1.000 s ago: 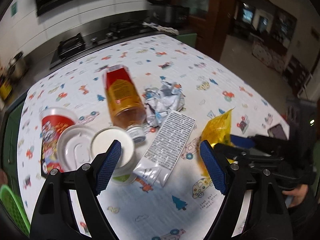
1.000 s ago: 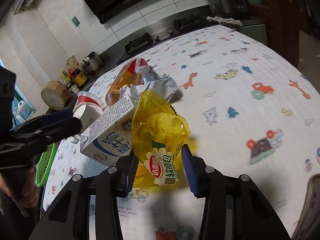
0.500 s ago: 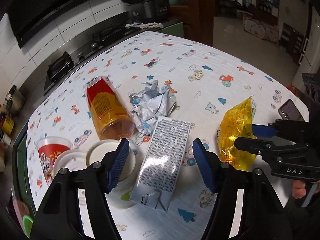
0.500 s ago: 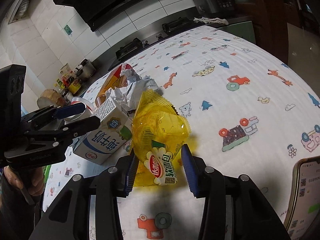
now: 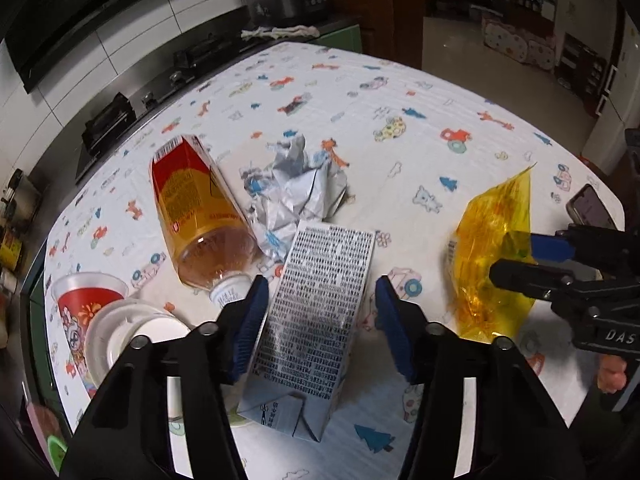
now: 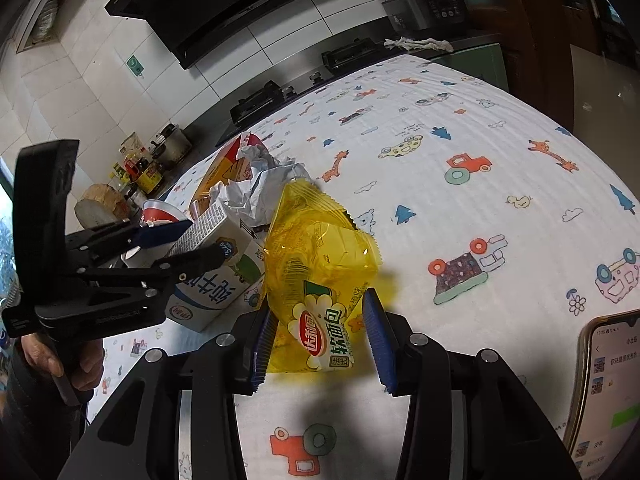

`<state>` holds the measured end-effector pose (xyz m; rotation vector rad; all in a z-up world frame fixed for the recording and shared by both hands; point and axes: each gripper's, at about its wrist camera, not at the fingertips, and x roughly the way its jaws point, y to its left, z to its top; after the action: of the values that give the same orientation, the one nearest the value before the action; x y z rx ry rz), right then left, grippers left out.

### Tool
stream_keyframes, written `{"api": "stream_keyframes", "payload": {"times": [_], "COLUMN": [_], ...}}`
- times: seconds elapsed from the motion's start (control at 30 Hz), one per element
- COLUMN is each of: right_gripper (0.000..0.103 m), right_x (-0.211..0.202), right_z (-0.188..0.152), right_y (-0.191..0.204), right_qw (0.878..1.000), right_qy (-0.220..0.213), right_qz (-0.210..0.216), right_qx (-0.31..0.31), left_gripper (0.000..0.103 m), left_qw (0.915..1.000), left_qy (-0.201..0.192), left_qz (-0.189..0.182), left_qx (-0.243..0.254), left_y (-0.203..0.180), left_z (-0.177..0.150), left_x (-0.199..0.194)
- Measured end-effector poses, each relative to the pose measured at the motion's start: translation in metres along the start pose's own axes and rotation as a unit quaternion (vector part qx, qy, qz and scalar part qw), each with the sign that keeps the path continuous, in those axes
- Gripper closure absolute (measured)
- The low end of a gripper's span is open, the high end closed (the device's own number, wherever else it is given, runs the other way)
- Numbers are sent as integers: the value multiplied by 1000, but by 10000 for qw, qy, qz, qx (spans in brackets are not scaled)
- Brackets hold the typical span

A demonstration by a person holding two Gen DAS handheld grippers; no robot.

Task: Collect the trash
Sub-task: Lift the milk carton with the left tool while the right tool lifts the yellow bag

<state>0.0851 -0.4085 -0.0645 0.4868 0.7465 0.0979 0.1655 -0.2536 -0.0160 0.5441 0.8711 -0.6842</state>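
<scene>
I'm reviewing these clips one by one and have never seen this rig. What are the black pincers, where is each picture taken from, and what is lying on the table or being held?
There is no robot here. A person holds a hand-operated two-finger gripper in each hand, and each gripper carries a fisheye camera that looks out along its own fingers.

In the left camera's picture the left gripper is open, its blue pads either side of a milk carton but apart from it. Around it on the patterned tablecloth lie a bottle of orange drink on its side, crumpled silver foil, and a red paper cup with a white lid.

In the right camera's picture the right gripper grips a yellow snack bag. A phone lies at the edge.
</scene>
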Motion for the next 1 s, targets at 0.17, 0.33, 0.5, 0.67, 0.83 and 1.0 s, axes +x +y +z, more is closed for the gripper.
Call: {"api": "stream_keyframes", "payload": {"times": [0.17, 0.33, 0.5, 0.67, 0.83, 1.0], "right_gripper": [61, 61, 61, 61, 61, 61], "right_x": [-3, -8, -13, -18, -18, -12], "right_z": [-1, 0, 1, 2, 3, 3], "right_y": [3, 11, 22, 39, 63, 93], "right_qw": [10000, 9999, 9996, 9988, 9972, 9942], "right_qy": [-23, -75, -131, -165, -176, -116], "right_qz": [4, 20, 54, 116, 248, 414], "right_qx": [-23, -123, -257, -436, -677, -990], "left_gripper": [54, 58, 58, 58, 58, 58], "left_qw": [9999, 9994, 9979, 9950, 9905, 9852], "left_qy": [-83, -237, -446, -610, -697, -765], "left_qz": [45, 92, 170, 389, 614, 868], "left_qx": [-113, -238, -433, -684, -1019, -1264], "left_y": [1, -1, 1, 11, 30, 48], "left_z": [-4, -9, -17, -30, -46, -63], "left_x": [-3, -17, -38, -61, -82, -100]}}
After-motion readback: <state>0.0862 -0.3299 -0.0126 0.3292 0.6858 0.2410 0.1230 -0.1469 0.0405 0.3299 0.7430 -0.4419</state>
